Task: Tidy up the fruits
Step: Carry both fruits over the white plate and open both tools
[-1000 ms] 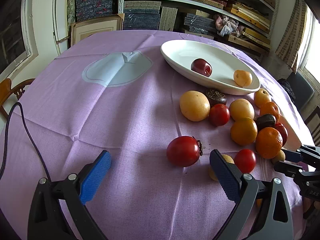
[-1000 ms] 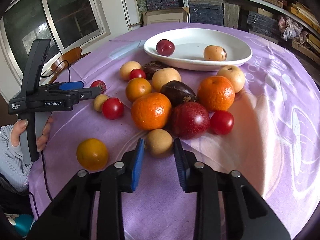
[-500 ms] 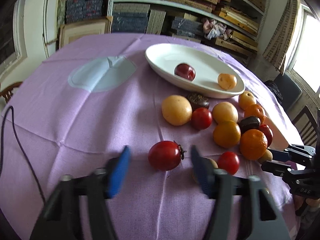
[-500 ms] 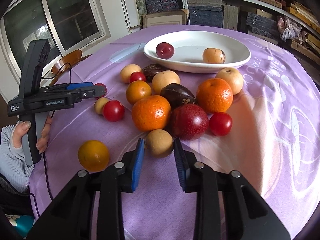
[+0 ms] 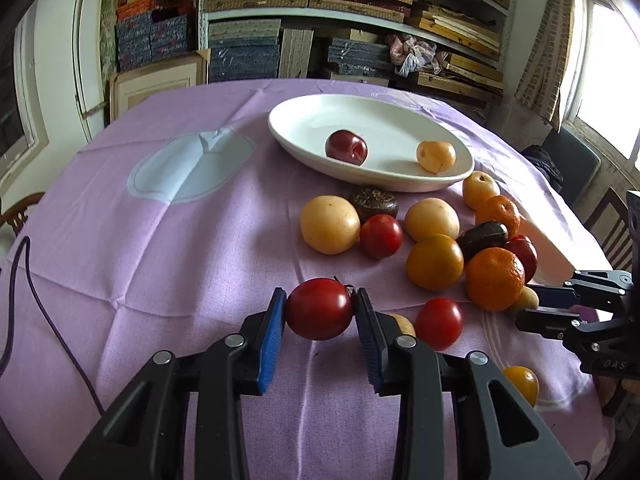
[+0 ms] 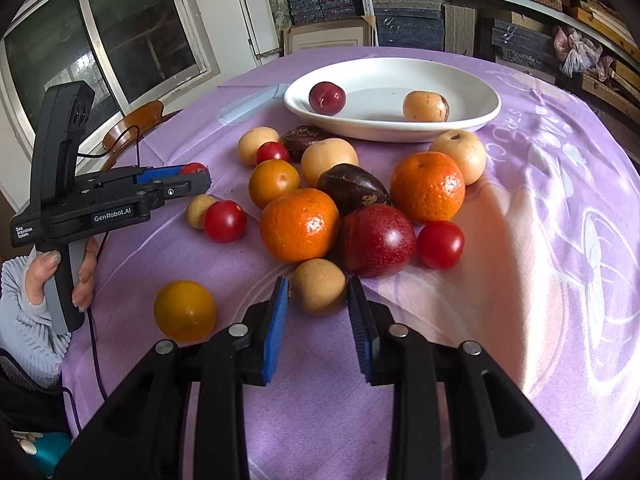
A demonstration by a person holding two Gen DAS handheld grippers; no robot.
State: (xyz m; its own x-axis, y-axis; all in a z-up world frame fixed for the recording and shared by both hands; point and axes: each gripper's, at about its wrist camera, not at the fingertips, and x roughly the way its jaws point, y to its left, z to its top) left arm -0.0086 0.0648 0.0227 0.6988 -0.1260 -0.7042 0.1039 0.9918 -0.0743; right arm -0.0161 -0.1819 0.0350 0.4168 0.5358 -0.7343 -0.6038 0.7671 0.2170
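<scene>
- Left tool (image 5: 319, 312): jaws closing, blue pads touching both sides of a red tomato (image 5: 319, 309) that sits on the purple-clothed desk (image 5: 160, 264).
- Right tool (image 6: 318, 300): narrow, its pads set on either side of a small tan fruit (image 6: 319, 286) on the desk.
- White dish (image 5: 304, 120) lies at 12 o'clock from the tomato, holding a dark red plum (image 5: 346, 148) and a tan fruit (image 5: 436, 156).
- Oranges, tomatoes and dark fruits cluster between dish and tools, at 1 to 2 o'clock from the left tool.
</scene>
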